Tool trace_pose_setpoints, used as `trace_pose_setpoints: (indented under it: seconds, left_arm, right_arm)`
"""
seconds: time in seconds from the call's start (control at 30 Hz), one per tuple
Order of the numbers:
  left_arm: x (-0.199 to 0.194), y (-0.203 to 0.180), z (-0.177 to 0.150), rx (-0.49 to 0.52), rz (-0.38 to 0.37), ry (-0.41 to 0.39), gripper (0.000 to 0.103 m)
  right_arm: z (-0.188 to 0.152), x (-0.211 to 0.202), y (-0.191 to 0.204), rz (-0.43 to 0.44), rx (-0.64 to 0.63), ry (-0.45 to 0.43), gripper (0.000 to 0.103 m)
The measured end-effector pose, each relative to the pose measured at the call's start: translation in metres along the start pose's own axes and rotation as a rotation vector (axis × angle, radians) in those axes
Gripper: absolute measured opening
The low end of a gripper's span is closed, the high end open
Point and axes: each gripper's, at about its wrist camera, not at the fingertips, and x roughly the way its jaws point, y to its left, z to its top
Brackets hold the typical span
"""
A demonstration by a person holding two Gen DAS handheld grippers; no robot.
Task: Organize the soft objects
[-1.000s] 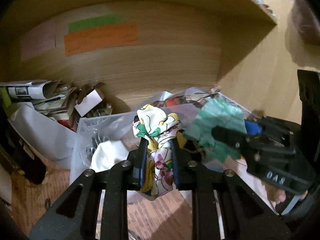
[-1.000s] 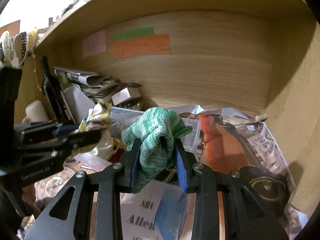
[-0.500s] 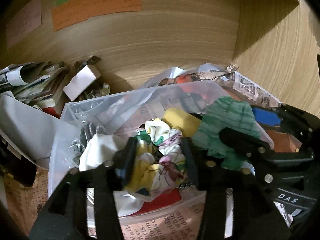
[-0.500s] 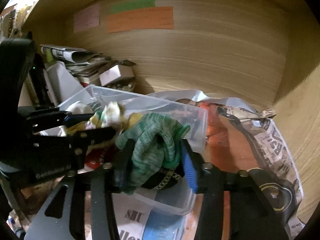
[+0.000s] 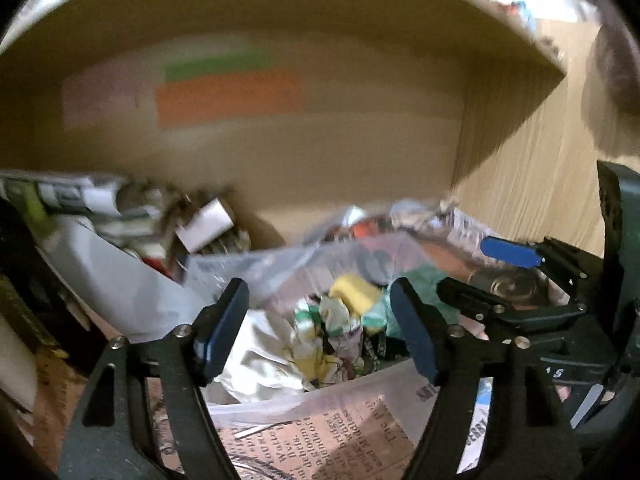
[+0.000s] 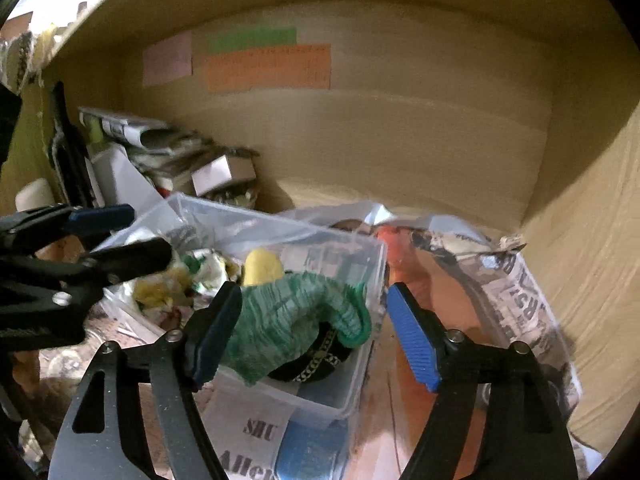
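Note:
A clear plastic bin [image 6: 360, 364] stands on the newspaper-lined shelf floor; it also shows in the left wrist view [image 5: 264, 272]. In it lie a floral cloth [image 5: 316, 332], a yellow soft piece [image 5: 354, 292], a white cloth [image 5: 256, 356] and a green-and-white knitted cloth [image 6: 292, 320] draped over a black item with a gold chain pattern [image 6: 316, 364]. My left gripper [image 5: 320, 332] is open and empty above the bin's near side. My right gripper [image 6: 308, 332] is open and empty just above the green cloth. Each gripper shows in the other's view.
The shelf has a wooden back wall with pink, green and orange paper notes [image 6: 268, 66]. Stacked papers and a small white box [image 6: 222, 176] fill the left back corner. A dark bottle [image 6: 70, 148] stands at far left. Newspaper [image 6: 516, 288] covers the floor to the right.
Both grippers opened and let go: the floral cloth and the green cloth now lie in the bin. Both grippers have pulled back and up from it.

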Motion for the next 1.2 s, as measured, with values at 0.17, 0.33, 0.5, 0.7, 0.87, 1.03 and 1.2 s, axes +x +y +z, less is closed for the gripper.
trace_pose_setpoints:
  seconds: [0.17,0.33,0.5,0.7,0.87,1.03,1.2]
  left_arm:
    - [-0.041,0.0,0.007,-0.004,0.026,-0.108,0.081]
    - [-0.072,-0.001,0.006,-0.014,0.05,-0.195,0.091]
    - [-0.094,-0.002,0.003,-0.018,0.054,-0.248,0.101]
    - [-0.106,-0.003,-0.005,-0.023,0.061,-0.259,0.103]
    - [-0.109,-0.003,-0.009,-0.035,0.061,-0.257,0.103]
    - [-0.111,0.0,-0.01,-0.043,0.061,-0.257,0.103]
    - [-0.112,0.001,-0.01,-0.045,0.064,-0.257,0.103]
  right_arm:
    - [0.014,-0.036,-0.001,0.031,0.03,-0.088,0.073]
    - [0.021,-0.071,0.004,0.057,0.051,-0.179,0.081]
    - [0.021,-0.092,0.012,0.071,0.048,-0.231,0.095]
    - [0.018,-0.102,0.02,0.085,0.056,-0.286,0.103]
    - [0.016,-0.108,0.023,0.084,0.059,-0.292,0.103]
    - [0.012,-0.112,0.021,0.081,0.066,-0.292,0.103]
    - [0.01,-0.112,0.019,0.085,0.076,-0.291,0.103]
